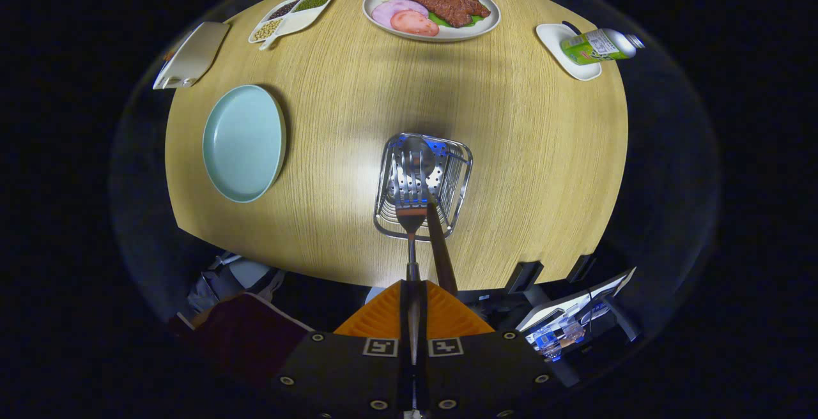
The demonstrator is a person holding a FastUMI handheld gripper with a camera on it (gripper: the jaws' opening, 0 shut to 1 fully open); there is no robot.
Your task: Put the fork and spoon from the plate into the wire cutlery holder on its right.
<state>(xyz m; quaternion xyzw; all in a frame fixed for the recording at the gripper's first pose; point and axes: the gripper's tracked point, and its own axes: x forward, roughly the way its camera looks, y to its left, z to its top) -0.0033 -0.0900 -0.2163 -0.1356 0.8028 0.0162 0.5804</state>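
The fork (411, 205) is shown clamped by its handle between the two fingers of the gripper (413, 307), which are closed on it from both sides, and is held tines-forward directly above the wire cutlery holder (457, 179). The spoon (427, 179) is already seen inside the holder, its bowl at about 12 o'clock within the basket and its dark handle leaning out toward 6 o'clock, just beside the fork's shaft. The pale blue plate (244, 143) is left bare on the wooden table (530, 151), at roughly 9 o'clock from the holder and well apart from it. A dish of meat (431, 9) is set at 12 o'clock on the far side of the table, a divided tray of beans (293, 15) at 11 o'clock, and a bottle lying on a small white dish (597, 45) at 1 o'clock. The step in hand is judged to be the second and last placement, that of the fork. For the next move, the tines are to be lowered into the basket clear of the spoon, and only then should the fingers be parted; whether the tines already touch the wire cannot be told.
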